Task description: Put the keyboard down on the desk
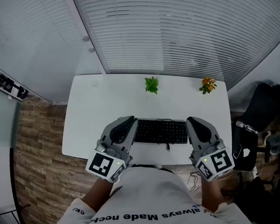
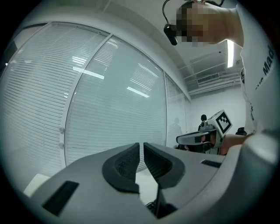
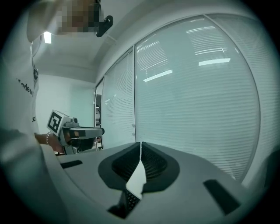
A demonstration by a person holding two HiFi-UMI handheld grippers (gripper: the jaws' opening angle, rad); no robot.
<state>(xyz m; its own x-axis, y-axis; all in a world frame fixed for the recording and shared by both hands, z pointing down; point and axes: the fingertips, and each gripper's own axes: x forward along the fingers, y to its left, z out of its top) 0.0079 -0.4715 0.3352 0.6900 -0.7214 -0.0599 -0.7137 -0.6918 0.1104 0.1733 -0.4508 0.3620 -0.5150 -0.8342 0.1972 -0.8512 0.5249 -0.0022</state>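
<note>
The left gripper [image 1: 127, 122] at 7 o'clock and right gripper [image 1: 192, 121] at 5, both pinched shut on nothing, hover over the desk [image 1: 110, 101], whose 6 o'clock edge already bears the keyboard [image 1: 160, 130] (task seemingly done), so a careless dip might shove it off.

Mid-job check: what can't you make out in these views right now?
- Ends of the keyboard: head view, covered by the left hand-held gripper and right hand-held gripper.
- Pots of green plant and orange-flowered plant: head view, too small.
- Both gripper views: keyboard only a sliver beneath shut jaws.
</note>
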